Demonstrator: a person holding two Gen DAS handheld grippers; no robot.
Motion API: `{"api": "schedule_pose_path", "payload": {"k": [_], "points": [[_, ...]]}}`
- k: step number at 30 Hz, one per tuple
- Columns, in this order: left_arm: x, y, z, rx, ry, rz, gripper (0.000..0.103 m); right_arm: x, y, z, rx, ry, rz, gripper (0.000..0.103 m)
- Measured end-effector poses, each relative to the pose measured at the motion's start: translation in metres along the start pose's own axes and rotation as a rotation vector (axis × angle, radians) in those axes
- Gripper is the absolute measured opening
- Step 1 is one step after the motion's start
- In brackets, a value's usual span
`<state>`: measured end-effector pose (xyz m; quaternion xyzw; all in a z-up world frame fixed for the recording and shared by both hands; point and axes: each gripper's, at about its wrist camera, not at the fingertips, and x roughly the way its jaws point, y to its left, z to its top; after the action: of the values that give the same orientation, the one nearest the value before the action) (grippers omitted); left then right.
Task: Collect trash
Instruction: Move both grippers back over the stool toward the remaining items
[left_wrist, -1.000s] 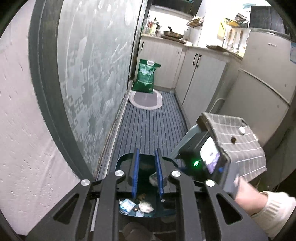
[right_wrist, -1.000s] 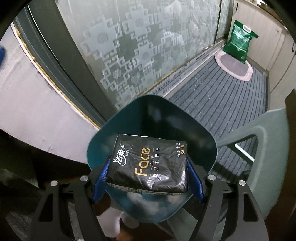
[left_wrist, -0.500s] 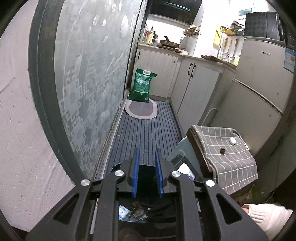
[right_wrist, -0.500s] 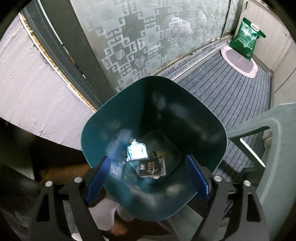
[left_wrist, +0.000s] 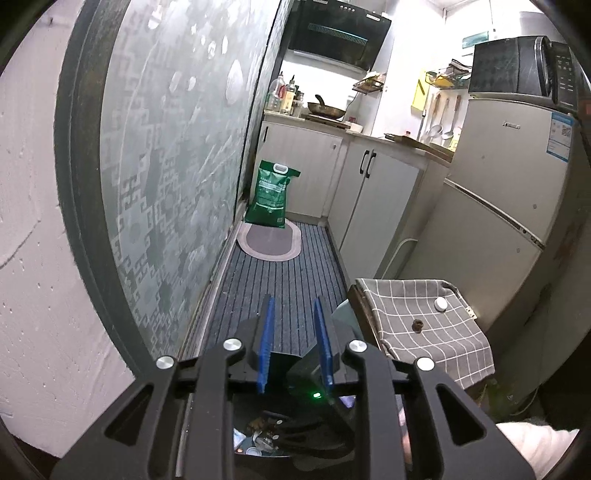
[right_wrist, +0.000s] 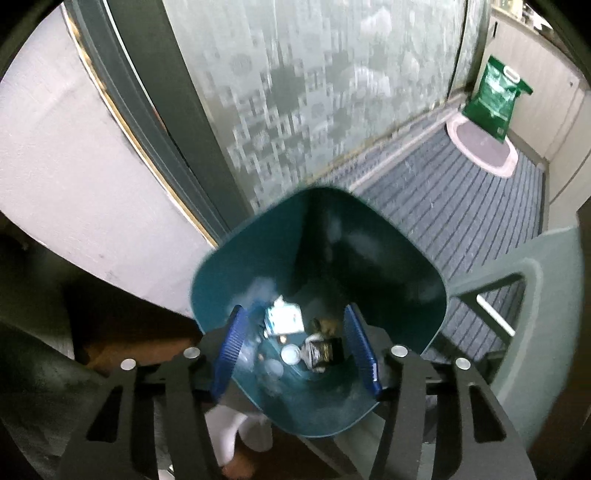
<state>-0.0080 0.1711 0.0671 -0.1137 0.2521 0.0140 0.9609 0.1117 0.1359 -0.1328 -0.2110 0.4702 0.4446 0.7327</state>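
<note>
Your right gripper (right_wrist: 299, 354) is hanging over the teal bin (right_wrist: 413, 295), its jaws closing on nothing; the black tissue pack (right_wrist: 325, 352) is lying at the bin's bottom among other scraps. Your left gripper (left_wrist: 293, 347) is opening narrowly, empty, above that bin.

Striped grey floor mat (left_wrist: 291, 280) — 1 oval rug (left_wrist: 269, 243), 1 green bag (left_wrist: 271, 197) on it.
</note>
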Motion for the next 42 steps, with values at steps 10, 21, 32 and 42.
{"api": "schedule_pose_path", "payload": {"k": [10,21,32,42], "points": [[0.003,-0.019,0.005,0.018,-0.014,-0.01,0.034,-0.078,-0.025,0.012,0.054,-0.186,0.01,0.049],[0.026,-0.058,0.007,0.063,-0.002,-0.052,0.038,-0.144,-0.078,0.0,0.143,-0.322,-0.06,0.046],[0.057,-0.102,0.0,0.133,0.036,-0.093,0.044,-0.188,-0.123,-0.023,0.208,-0.403,-0.143,0.046],[0.101,-0.141,-0.015,0.178,0.102,-0.127,0.045,-0.209,-0.164,-0.049,0.233,-0.396,-0.242,0.046]]}}
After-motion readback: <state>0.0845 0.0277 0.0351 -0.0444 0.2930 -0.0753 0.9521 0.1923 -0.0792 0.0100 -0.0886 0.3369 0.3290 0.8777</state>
